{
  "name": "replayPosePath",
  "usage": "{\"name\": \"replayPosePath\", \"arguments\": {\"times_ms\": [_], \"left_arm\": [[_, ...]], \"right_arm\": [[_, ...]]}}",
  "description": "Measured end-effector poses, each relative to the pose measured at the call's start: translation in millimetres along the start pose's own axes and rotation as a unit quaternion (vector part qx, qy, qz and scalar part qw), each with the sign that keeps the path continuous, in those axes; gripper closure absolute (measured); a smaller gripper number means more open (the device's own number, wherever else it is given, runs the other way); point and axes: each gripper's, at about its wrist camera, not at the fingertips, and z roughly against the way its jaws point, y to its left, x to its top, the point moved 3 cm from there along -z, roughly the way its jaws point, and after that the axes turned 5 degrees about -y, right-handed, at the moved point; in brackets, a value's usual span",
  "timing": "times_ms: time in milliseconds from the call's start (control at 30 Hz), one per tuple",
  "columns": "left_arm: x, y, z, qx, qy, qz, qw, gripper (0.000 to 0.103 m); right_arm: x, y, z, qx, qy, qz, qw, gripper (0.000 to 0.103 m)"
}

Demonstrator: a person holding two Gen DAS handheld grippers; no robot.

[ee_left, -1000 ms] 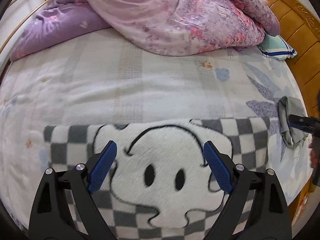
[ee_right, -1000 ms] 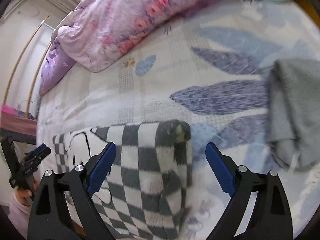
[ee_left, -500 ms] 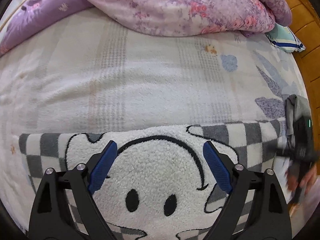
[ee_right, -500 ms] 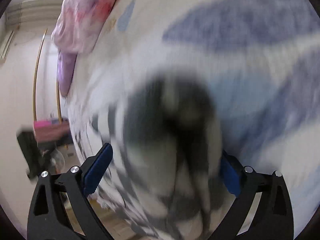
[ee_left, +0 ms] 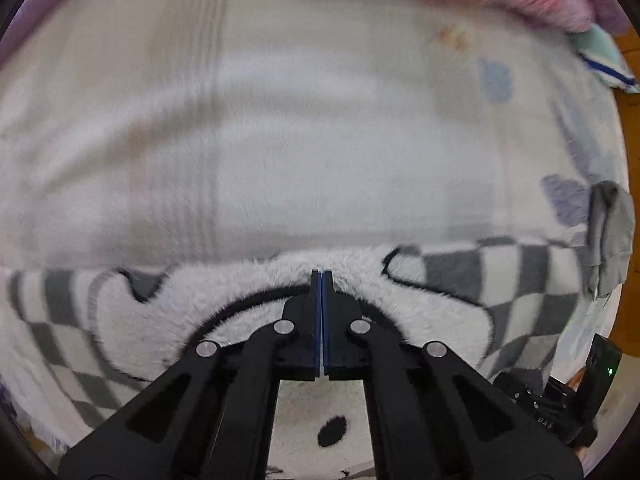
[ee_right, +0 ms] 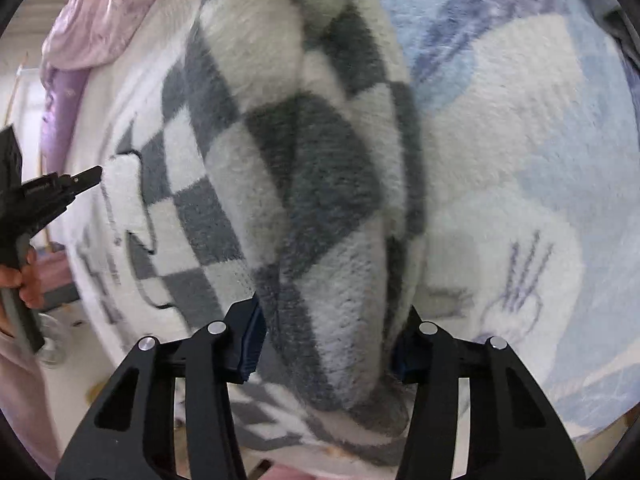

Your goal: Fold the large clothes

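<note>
The left gripper (ee_left: 321, 276) is a black frame with two angled arms on each side, cut through with long slots, and four round silver screw heads (ee_left: 283, 326) sit in an arc across the linkage. Its fingers carry thin blue pads (ee_left: 319, 320). The right gripper (ee_right: 326, 342) has the same black slotted build, silver screws and dark blue ribbed pads (ee_right: 250, 340) (one pad is mostly hidden). On its body a small green light (ee_left: 609, 371) glows. A pale pink sleeve (ee_right: 18, 392) covers the person's arm.
</note>
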Motion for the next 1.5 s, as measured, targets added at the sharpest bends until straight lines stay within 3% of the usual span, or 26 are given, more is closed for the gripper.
{"name": "replayPosePath", "arguments": {"times_ms": [67,133,200,300,367,400,433,533,600,667,733,800,867,933,1000,1100,1167,1267,1333,1433,1500], "left_arm": [[3,5,-19,-0.005,0.012,0.015,0.9998,0.103],[8,-4,-17,0.018,0.040,-0.021,0.9988,0.103],[7,-11,-5,0.039,0.066,-0.051,0.9957,0.103],[8,-13,-5,0.052,0.085,-0.041,0.9942,0.103],[8,-8,-26,0.052,0.090,-0.020,0.9944,0.101],[12,-5,-31,0.051,0.079,-0.006,0.9956,0.102],[16,-4,-30,0.049,0.096,0.005,0.9941,0.102],[12,-7,-5,0.047,0.117,-0.014,0.9919,0.103],[6,-7,8,0.041,0.111,-0.006,0.9930,0.103],[0,-2,-3,0.036,0.104,0.001,0.9940,0.103],[10,9,-20,0.020,0.087,0.050,0.9947,0.102],[13,12,-18,0.009,0.105,0.045,0.9934,0.102],[4,10,3,0.010,0.113,0.027,0.9932,0.102],[-6,7,21,0.010,0.109,0.039,0.9932,0.102],[-19,8,10,0.019,0.099,0.034,0.9943,0.102],[-5,16,-1,0.004,0.073,0.076,0.9945,0.100],[-6,12,6,0.004,0.089,0.053,0.9946,0.101],[-29,0,35,0.037,0.116,0.028,0.9921,0.101],[-43,-1,30,0.046,0.107,0.028,0.9927,0.101],[-38,10,10,0.032,0.102,0.061,0.9924,0.100],[-42,10,19,0.024,0.115,0.045,0.9921,0.101]], "right_arm": [[2,-7,-9,0.013,0.003,-0.022,1.000,0.051],[2,-10,-5,0.023,0.016,-0.055,0.998,0.051],[-1,-9,5,0.012,0.025,-0.058,0.998,0.051],[-5,0,9,-0.011,0.025,-0.045,0.999,0.050],[-4,8,-5,-0.033,0.026,-0.025,0.999,0.036],[0,9,-15,-0.030,0.029,-0.018,0.999,0.032],[1,8,-20,-0.014,0.036,-0.016,0.999,0.027],[-7,7,-17,0.001,0.073,-0.005,0.997,0.027],[-32,10,-18,-0.022,0.124,0.040,0.991,0.027],[-56,5,-21,-0.061,0.107,0.069,0.990,0.028],[-59,-5,-24,-0.045,0.078,0.038,0.995,0.028],[-57,-14,-21,-0.035,0.063,-0.015,0.997,0.031],[-58,-5,-11,-0.045,0.057,-0.012,0.997,0.060],[-59,7,3,-0.053,0.044,0.008,0.998,0.065],[-58,7,-1,-0.062,0.048,0.019,0.997,0.063],[-49,-2,-13,-0.057,0.057,-0.022,0.997,0.054],[-51,-6,-12,-0.054,0.055,-0.030,0.997,0.053],[-66,-7,-6,-0.072,0.050,-0.001,0.996,0.046],[-69,-6,-10,-0.084,0.052,0.011,0.995,0.040],[-65,-8,-18,-0.075,0.068,-0.011,0.995,0.036],[-55,-6,-18,-0.075,0.069,-0.006,0.995,0.036]]}}
